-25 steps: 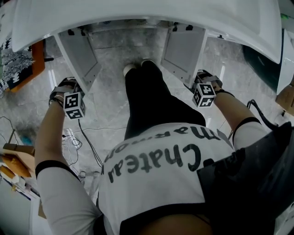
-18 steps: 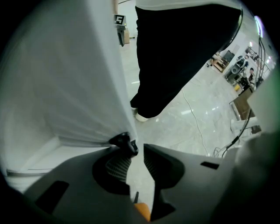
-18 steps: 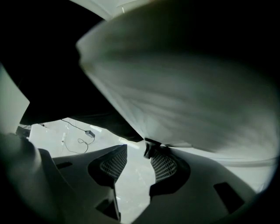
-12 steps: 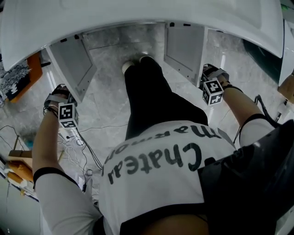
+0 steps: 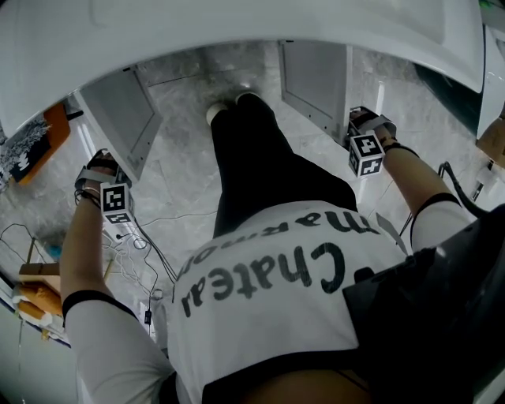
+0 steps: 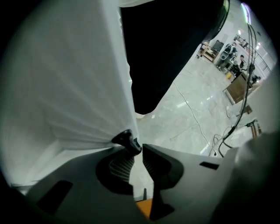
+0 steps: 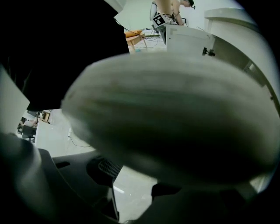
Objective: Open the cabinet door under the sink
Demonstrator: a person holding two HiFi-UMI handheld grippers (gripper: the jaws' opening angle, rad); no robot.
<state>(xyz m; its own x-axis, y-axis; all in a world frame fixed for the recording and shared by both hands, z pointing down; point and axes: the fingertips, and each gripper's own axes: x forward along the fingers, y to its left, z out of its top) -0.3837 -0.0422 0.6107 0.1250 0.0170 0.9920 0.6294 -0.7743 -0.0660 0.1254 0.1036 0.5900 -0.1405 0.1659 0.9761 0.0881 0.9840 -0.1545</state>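
Observation:
Under the white sink counter (image 5: 237, 24) both cabinet doors stand swung out. My left gripper (image 5: 99, 167) hangs just outside the left door (image 5: 118, 118). In the left gripper view that door (image 6: 74, 78) fills the left side. The left gripper (image 6: 138, 151) is closing to a slim gap, floor showing through it, and one fingertip (image 6: 127, 142) touches the door's lower edge. My right gripper (image 5: 364, 125) is beside the right door (image 5: 316, 75). Its view is mostly covered by a blurred pale door edge (image 7: 175, 113). The right gripper (image 7: 135, 179) is opening wide, with only floor seen between the jaws.
The person's dark-trousered legs (image 5: 260, 158) stand between the two doors on a glossy marble floor. Cables (image 5: 130, 237) trail on the floor at the left. An orange board (image 5: 55, 130) lies at the far left, a cardboard box (image 5: 493, 162) at the far right.
Both doors have swung wider. My left gripper has drifted outward to the left, my right gripper outward to the right and slightly up in the picture.

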